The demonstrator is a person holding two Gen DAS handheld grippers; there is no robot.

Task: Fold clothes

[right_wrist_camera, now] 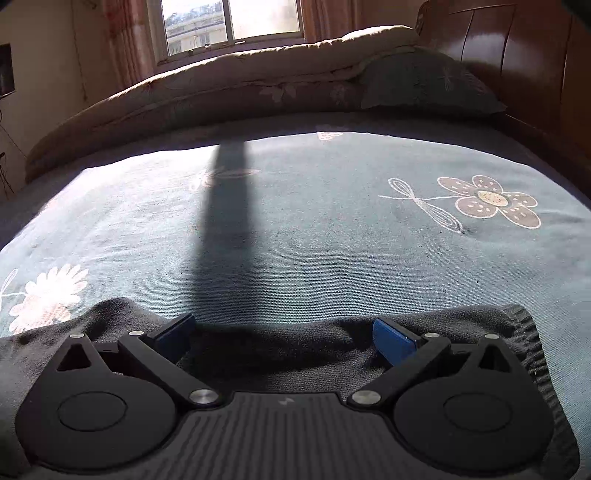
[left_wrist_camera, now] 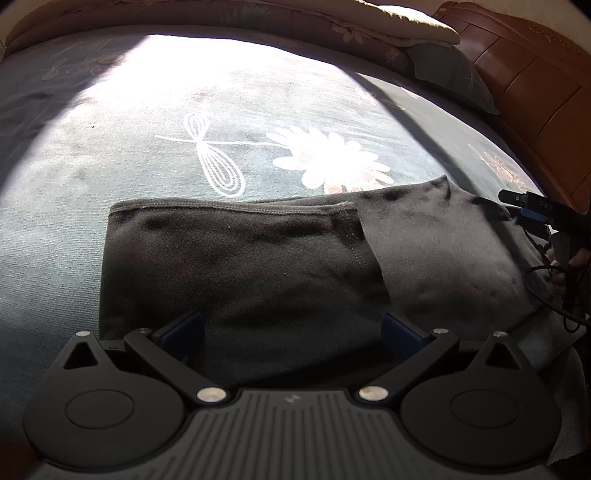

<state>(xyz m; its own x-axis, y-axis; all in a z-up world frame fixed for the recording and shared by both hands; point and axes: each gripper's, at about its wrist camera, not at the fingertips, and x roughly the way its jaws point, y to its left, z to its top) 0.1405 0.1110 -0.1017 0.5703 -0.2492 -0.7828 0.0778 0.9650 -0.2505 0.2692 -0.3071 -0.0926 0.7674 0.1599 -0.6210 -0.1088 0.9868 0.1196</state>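
One dark grey fleecy garment (left_wrist_camera: pixel 236 266) lies folded on the bed, over a blue-grey bedsheet printed with white and pink flowers (left_wrist_camera: pixel 147 155). Its stitched hem runs straight across the far side, and a paler, inside-out layer of the same cloth shows on its right part. In the right wrist view the garment (right_wrist_camera: pixel 280 350) has a ribbed cuff or band at its right end.

Two sets of tongs are in view. The left tongs (left_wrist_camera: pixel 291 326) stand wide apart just above the near part of the garment, with nothing between the blue pads (left_wrist_camera: pixel 400 332). The right tongs (right_wrist_camera: pixel 284 334) are likewise spread wide over the garment's far edge, gripping nothing; they also appear at the right edge of the left view (left_wrist_camera: pixel 532 206), beside the pale layer, with part of a hand behind them.

Beyond the hem the bedsheet lies bare and flat, mostly sunlit, with one long dark shadow across it. One rolled beige quilt (right_wrist_camera: pixel 207 85) and one blue-grey pillow (right_wrist_camera: pixel 424 81) bound the far side, and one reddish wooden headboard (right_wrist_camera: pixel 517 55) bounds the right. One window (right_wrist_camera: pixel 229 22) stands behind the quilt.
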